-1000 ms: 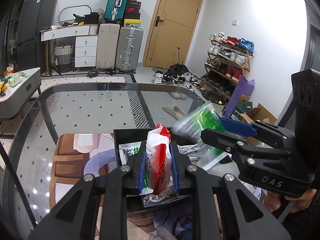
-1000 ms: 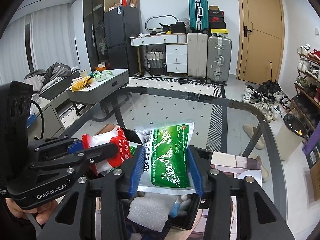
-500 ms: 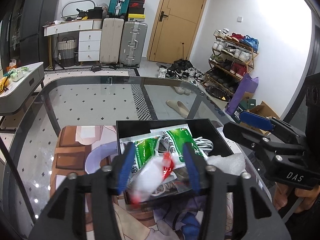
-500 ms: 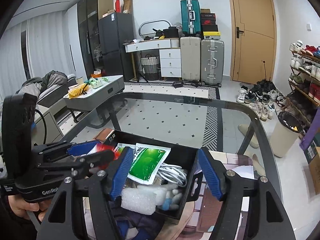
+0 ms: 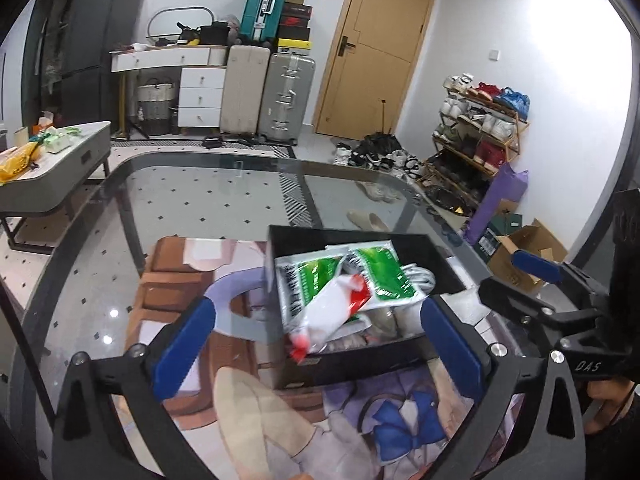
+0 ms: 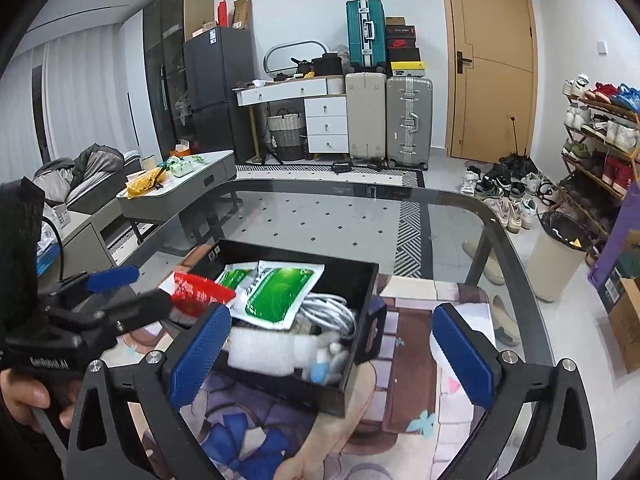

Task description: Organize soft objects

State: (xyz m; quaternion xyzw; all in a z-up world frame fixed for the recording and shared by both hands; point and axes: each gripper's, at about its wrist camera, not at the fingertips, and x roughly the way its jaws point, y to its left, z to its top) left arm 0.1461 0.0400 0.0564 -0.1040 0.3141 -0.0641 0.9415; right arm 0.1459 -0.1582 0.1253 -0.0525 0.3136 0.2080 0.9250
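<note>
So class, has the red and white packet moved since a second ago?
Yes. The red and white packet was upright between the left hand-held gripper jaws; now it lies tilted in the black box, released.

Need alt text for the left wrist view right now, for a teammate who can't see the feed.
The open left gripper hangs over a black bin holding two green-and-white packets, a red-and-white packet lying on top, and a white cable. The bin sits on an illustrated mat on a glass table; the right gripper is at the right edge.
</note>
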